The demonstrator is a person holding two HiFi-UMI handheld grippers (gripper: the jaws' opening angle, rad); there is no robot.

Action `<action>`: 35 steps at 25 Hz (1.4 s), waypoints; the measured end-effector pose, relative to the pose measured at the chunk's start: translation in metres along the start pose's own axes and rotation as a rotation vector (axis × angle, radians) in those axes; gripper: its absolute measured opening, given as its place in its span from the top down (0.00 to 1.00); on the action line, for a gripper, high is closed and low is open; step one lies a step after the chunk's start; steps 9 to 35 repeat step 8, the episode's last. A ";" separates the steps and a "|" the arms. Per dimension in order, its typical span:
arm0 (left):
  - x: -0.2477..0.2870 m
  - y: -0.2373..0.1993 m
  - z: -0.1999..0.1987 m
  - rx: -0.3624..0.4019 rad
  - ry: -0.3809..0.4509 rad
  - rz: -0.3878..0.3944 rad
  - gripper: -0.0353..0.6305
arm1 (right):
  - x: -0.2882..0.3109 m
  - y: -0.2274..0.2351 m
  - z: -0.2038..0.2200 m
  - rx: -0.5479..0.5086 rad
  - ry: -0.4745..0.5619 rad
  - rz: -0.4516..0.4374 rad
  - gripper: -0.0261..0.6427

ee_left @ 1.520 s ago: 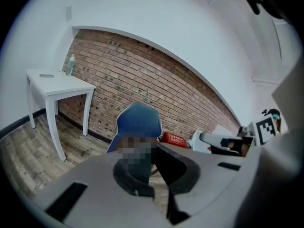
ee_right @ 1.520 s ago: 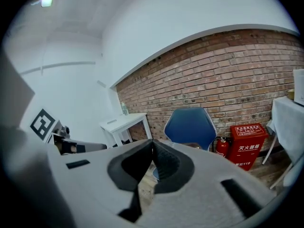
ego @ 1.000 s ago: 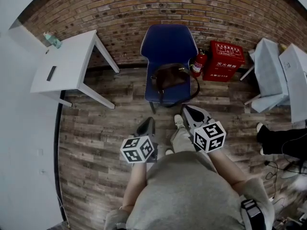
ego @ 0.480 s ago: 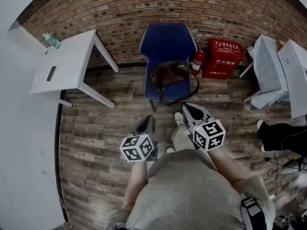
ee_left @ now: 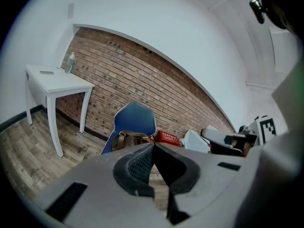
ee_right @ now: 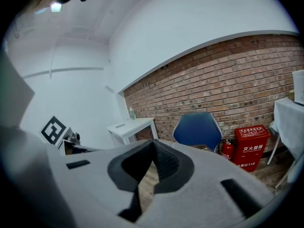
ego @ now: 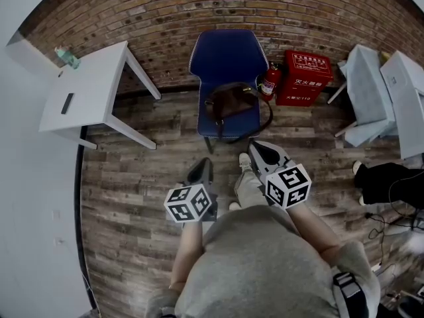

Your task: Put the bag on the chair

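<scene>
bag (ego: 230, 103): brown, leather-like, faint sheen
chair (ego: 225, 55): blue shell, smooth, matt, plastic-looking
floor (ego: 132, 191): wood planks, weathered grain, matt
wall (ego: 199, 5), far: rough bare brick
table (ego: 93, 85), far left: white, smooth, matt
box (ego: 306, 78), right of chair: red, smooth, slightly glossy

"119" on red box (ee_right: 248, 147) (Chinese characters above)

A brick wall (ego: 199, 5), plank floor (ego: 132, 197) (white table (ego: 93, 91) at left).

Head view looks steeply down; both gripper views (low, along their jaws) share the chair (ego: 225, 58) ahead.
</scene>
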State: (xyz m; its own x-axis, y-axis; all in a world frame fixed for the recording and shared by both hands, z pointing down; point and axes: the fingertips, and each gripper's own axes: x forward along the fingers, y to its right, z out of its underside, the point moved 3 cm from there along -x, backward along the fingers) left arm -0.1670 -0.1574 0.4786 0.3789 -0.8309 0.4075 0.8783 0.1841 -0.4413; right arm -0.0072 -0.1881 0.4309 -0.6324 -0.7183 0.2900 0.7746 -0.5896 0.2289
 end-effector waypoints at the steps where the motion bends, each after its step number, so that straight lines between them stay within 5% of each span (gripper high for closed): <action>1: 0.000 0.000 0.000 0.001 0.000 0.001 0.94 | 0.000 0.000 0.000 -0.001 0.000 0.000 0.96; 35: 0.002 0.002 -0.004 -0.001 -0.002 0.010 0.94 | 0.001 0.001 -0.001 0.000 -0.008 0.000 0.96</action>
